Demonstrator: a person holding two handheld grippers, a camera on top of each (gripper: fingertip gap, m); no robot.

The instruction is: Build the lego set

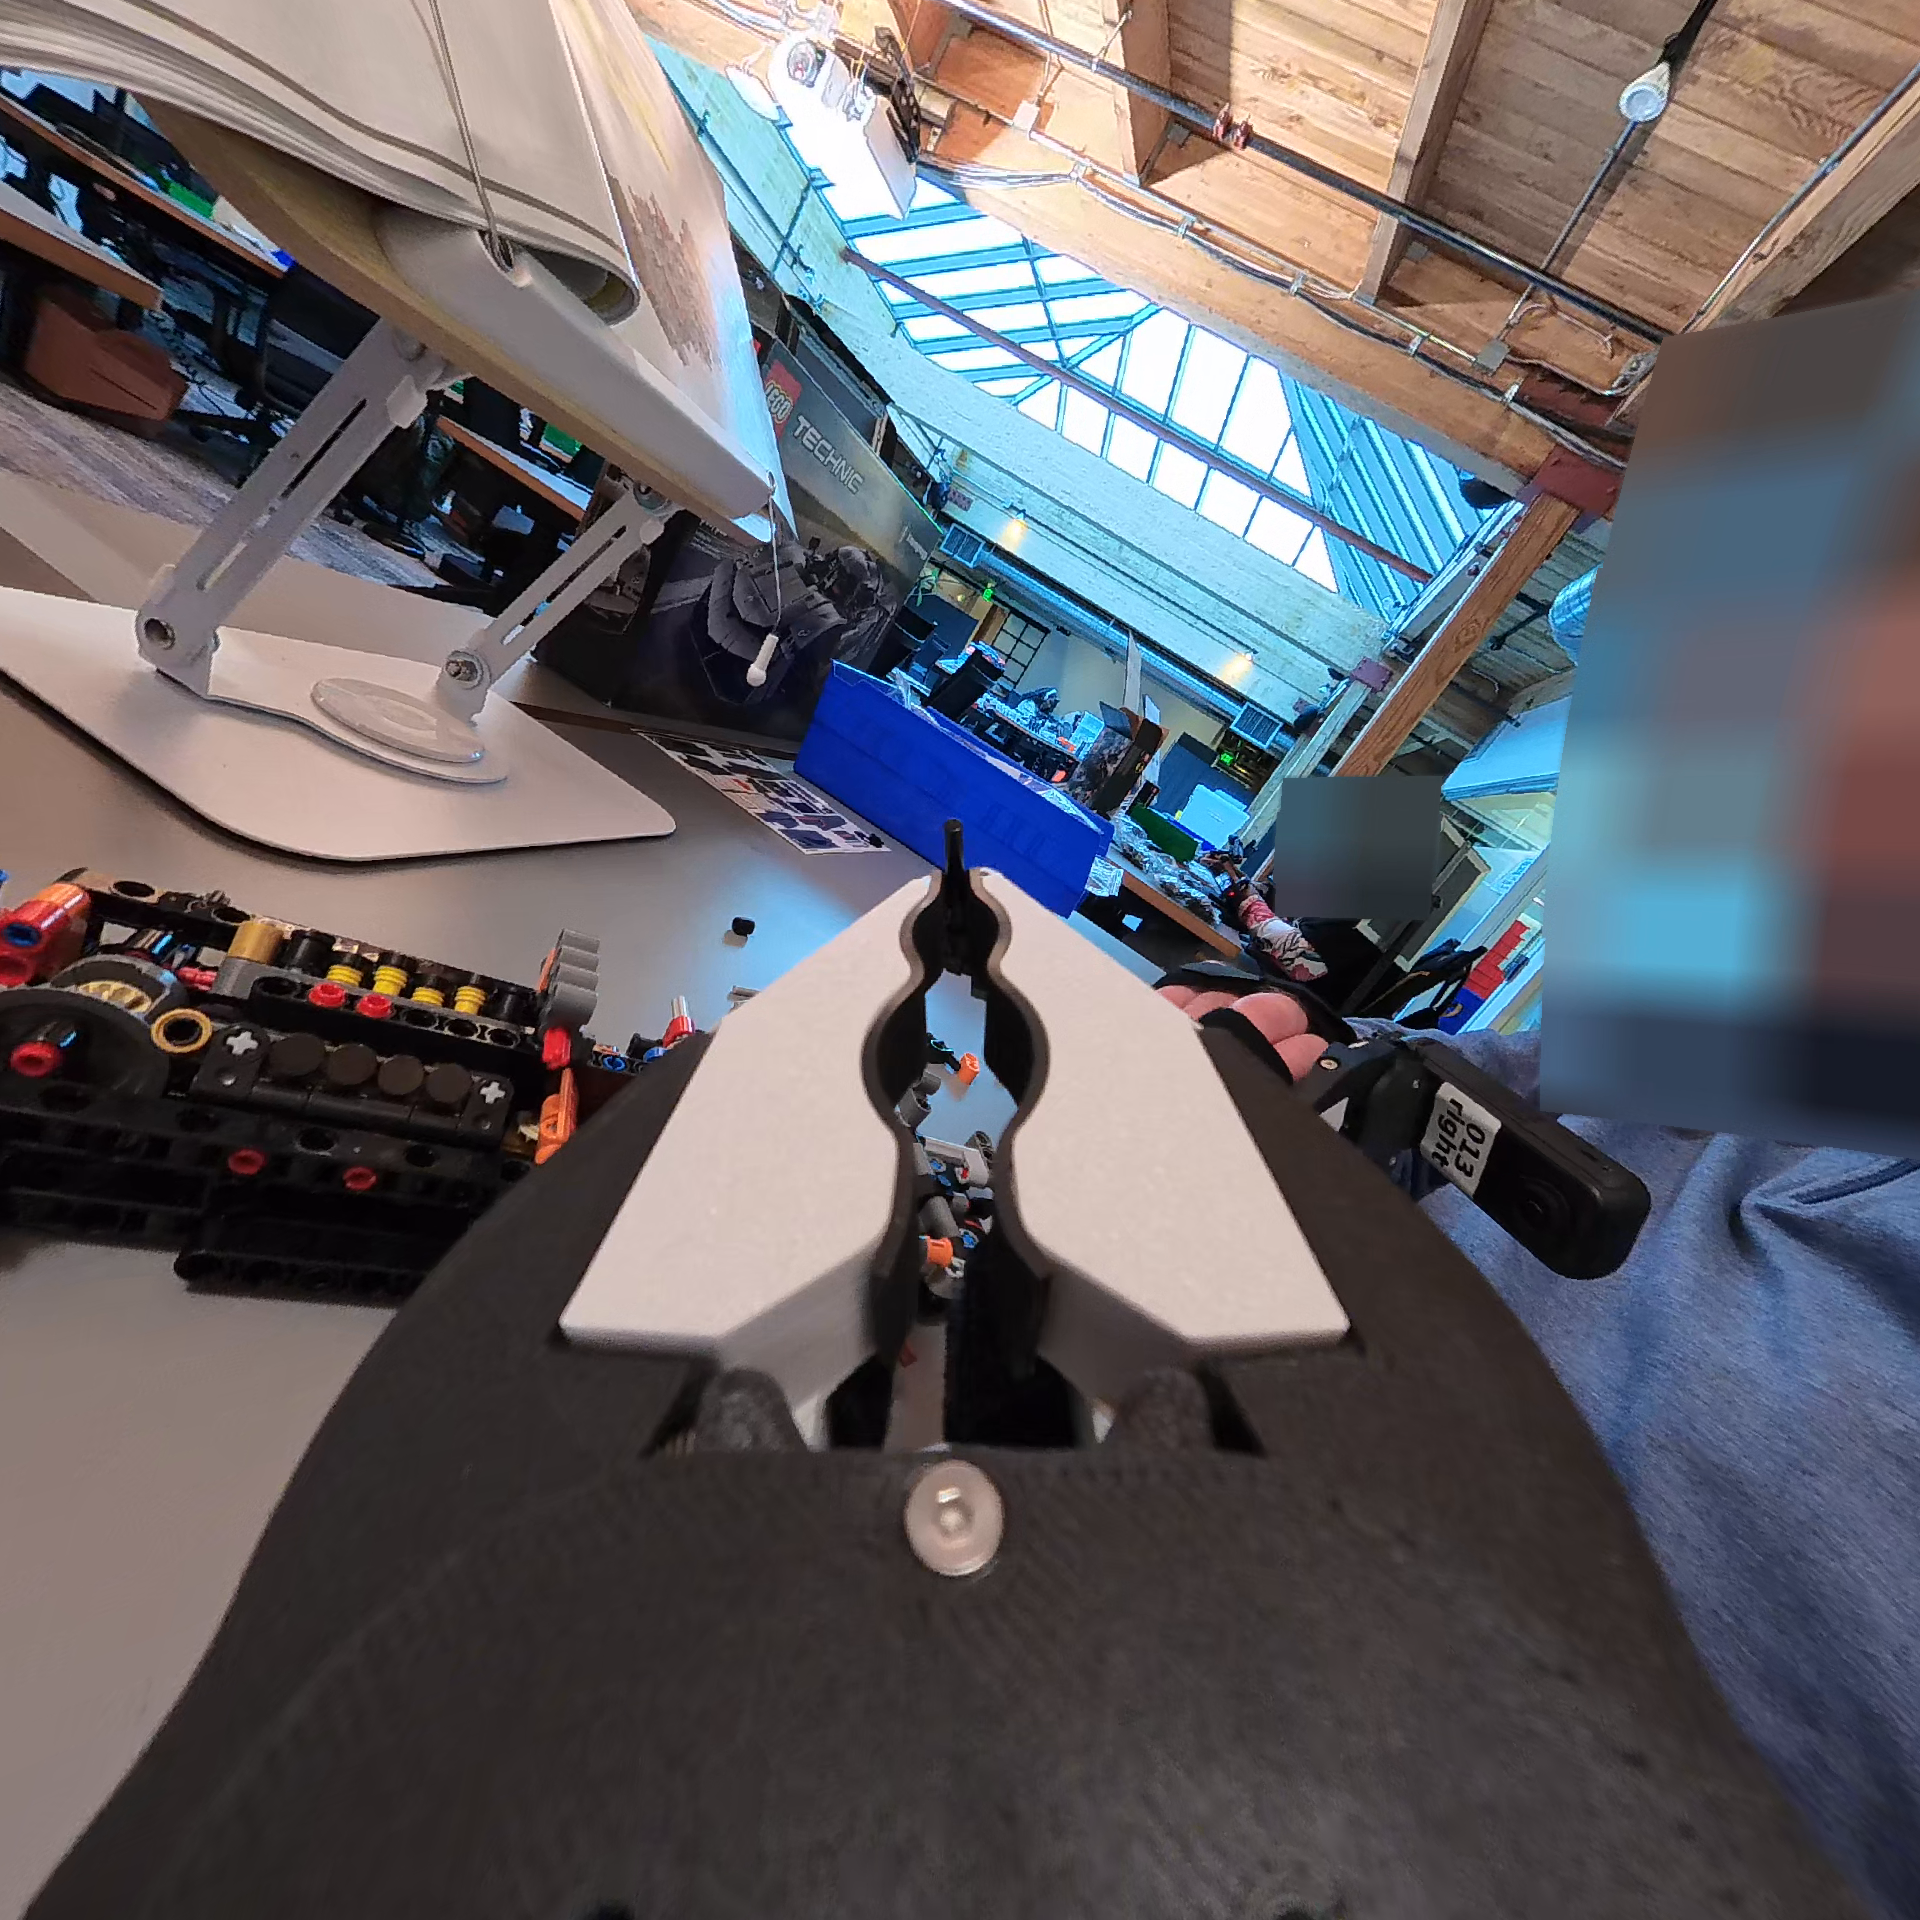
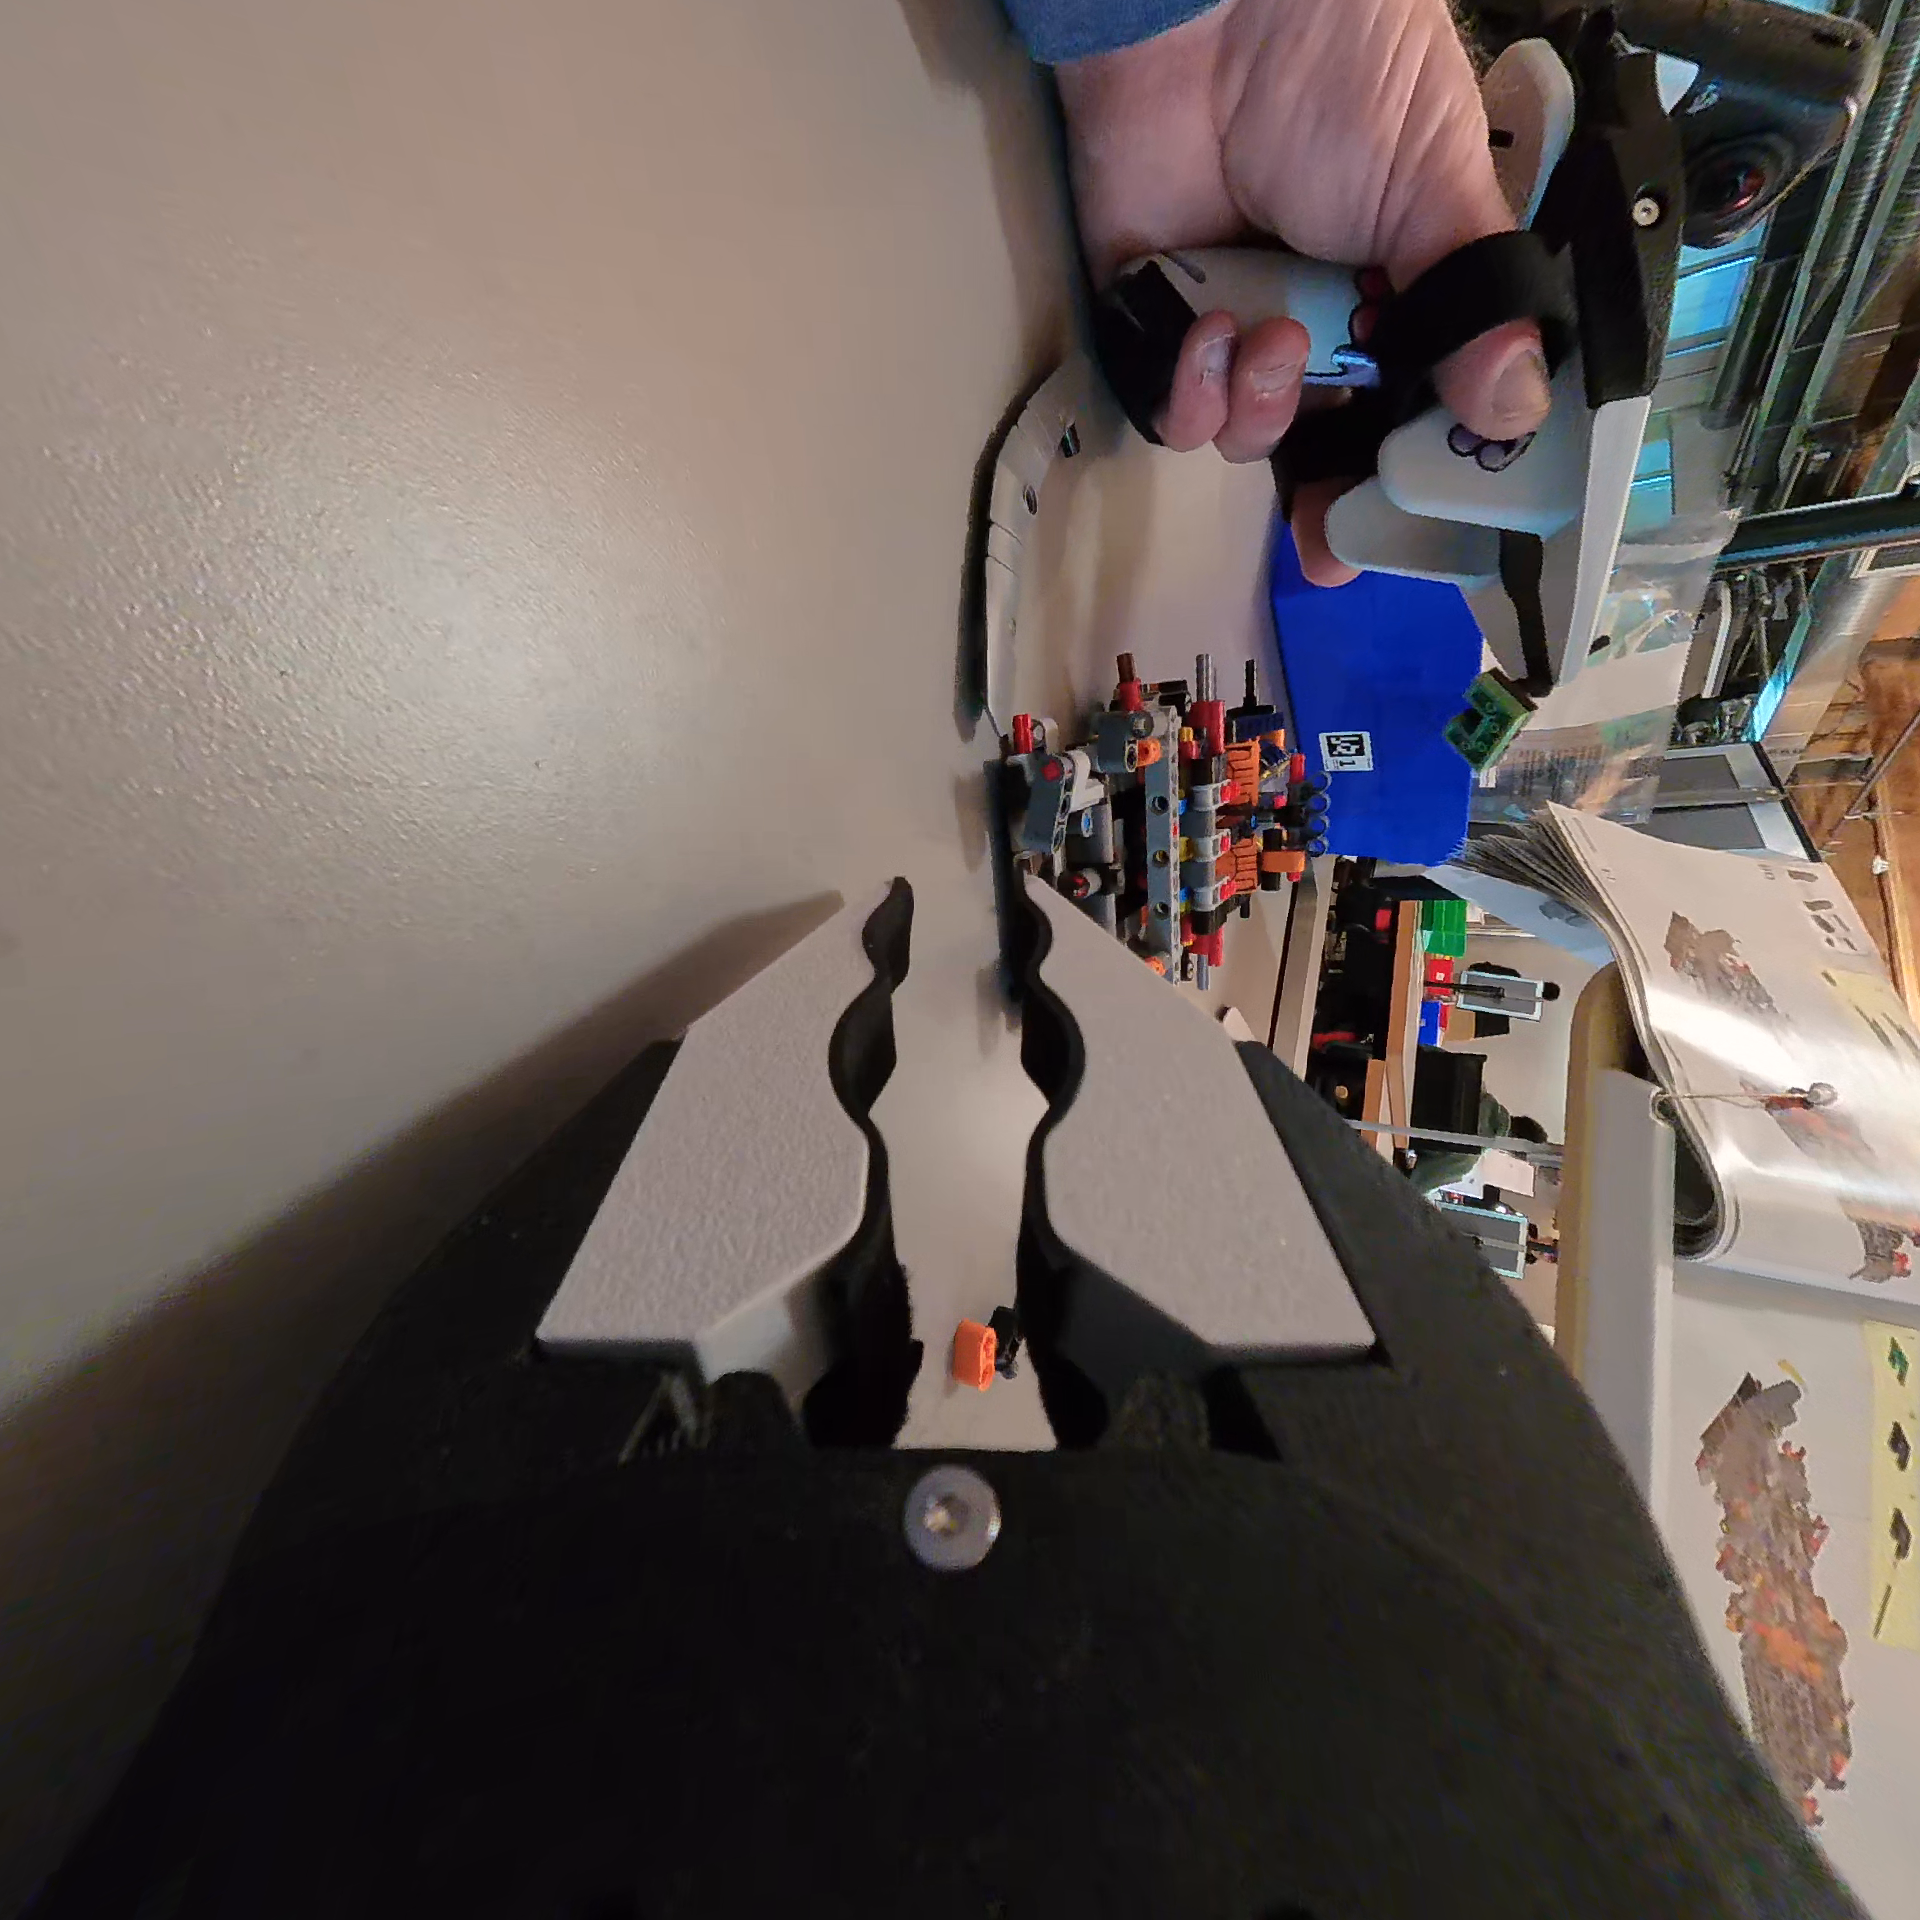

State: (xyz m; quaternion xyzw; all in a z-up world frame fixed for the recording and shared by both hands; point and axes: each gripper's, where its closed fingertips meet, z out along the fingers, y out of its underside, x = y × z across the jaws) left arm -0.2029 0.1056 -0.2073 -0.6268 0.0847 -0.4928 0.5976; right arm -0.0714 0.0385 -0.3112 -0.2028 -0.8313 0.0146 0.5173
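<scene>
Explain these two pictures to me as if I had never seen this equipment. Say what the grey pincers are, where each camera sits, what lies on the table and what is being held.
There is no robot here. A person holds a hand-operated pincer tool in each hand, and each tool carries a camera looking along its two grey fingers.

The left wrist view shows the left gripper shut on a thin black pin. Left of it on the grey table lies the half-built black lego model, beyond it a white book stand and a blue bin.

The right wrist view, turned sideways, shows the right gripper open and empty. A small orange piece lies between its fingers. The person's hand grips the other tool.
</scene>
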